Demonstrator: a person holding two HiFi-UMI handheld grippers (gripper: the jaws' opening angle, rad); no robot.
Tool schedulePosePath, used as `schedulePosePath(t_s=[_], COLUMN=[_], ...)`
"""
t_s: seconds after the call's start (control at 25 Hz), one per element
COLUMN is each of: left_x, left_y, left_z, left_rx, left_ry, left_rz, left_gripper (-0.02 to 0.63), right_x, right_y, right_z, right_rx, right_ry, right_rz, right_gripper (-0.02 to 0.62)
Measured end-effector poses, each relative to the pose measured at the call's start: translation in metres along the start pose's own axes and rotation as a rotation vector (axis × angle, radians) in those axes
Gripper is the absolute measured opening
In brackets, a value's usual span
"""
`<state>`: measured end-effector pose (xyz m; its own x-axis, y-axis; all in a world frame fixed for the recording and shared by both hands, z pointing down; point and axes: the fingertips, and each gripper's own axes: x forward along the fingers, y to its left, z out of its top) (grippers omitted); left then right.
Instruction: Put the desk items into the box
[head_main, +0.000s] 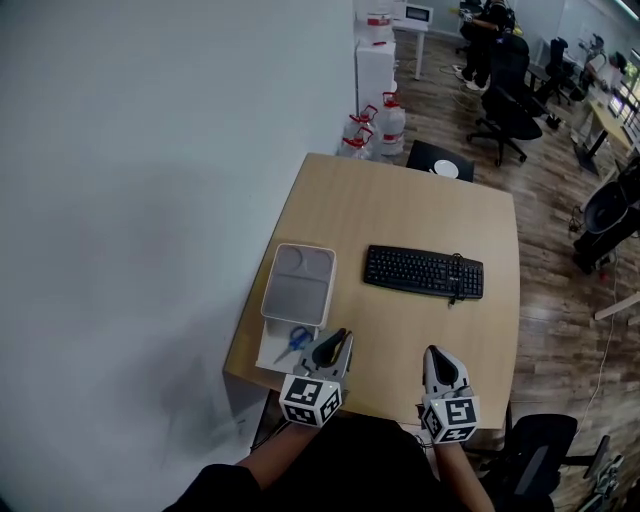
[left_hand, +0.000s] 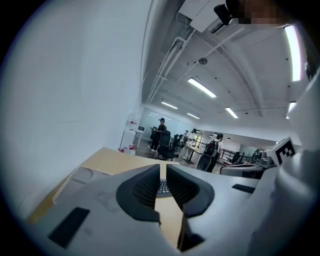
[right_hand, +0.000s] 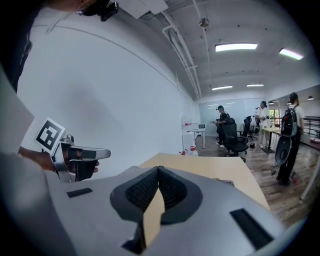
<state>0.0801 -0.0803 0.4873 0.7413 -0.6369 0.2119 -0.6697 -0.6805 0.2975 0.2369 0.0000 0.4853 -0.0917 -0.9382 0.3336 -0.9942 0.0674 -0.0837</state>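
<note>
This is an open-plan office. A wooden bench (head_main: 410, 215) beside a white wall carries a black keyboard (head_main: 424, 272). Beyond the bench's far edge stand water jugs (head_main: 388, 122), black swivel chairs (head_main: 505, 112) and further desks (head_main: 606, 122) (people at them), on wood flooring under ceiling strip lights (left_hand: 202, 87).

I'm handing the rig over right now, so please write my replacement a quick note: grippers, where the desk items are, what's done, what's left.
Left gripper: jaws a narrow gap apart, nothing between them, at the desk's near edge beside the scissors.
Right gripper: shut, empty, also at the near edge.
Box: left side of the desk, looks empty.
Scissors: on a white sheet just in front of the box.
Keyboard: mid-desk, right of the box.
Done: nothing is in the box yet.
Left: the scissors; the keyboard looks too long for the box.
</note>
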Motion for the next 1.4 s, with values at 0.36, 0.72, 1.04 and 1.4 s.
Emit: schedulePosePath(t_s=[0.36, 0.72, 1.04, 1.4], left_x=[0.007, 0.023, 0.022, 0.023], left_y=[-0.065, -0.089, -0.086, -0.072], left_z=[-0.006, 0.004, 0.001, 0.003], left_rx=[0.067, 0.133, 0.139, 0.121], left_ry=[-0.009, -0.038, -0.032, -0.040], left_rz=[-0.049, -0.052, -0.046, -0.035], left_gripper=[0.018, 0.017, 0.017, 0.017], right_x=[-0.042, -0.067, -0.067, -0.054], right_y=[-0.048, -0.067, -0.065, -0.059], right_z=[0.018, 0.028, 0.026, 0.026], right_rx=[0.027, -0.011, -0.025, -0.034], right_ry=[-0.075, -0.149, -0.140, -0.120], right_rz=[-0.080, -0.129, -0.117, -0.103], right_gripper=[0.060, 0.058, 0.060, 0.058])
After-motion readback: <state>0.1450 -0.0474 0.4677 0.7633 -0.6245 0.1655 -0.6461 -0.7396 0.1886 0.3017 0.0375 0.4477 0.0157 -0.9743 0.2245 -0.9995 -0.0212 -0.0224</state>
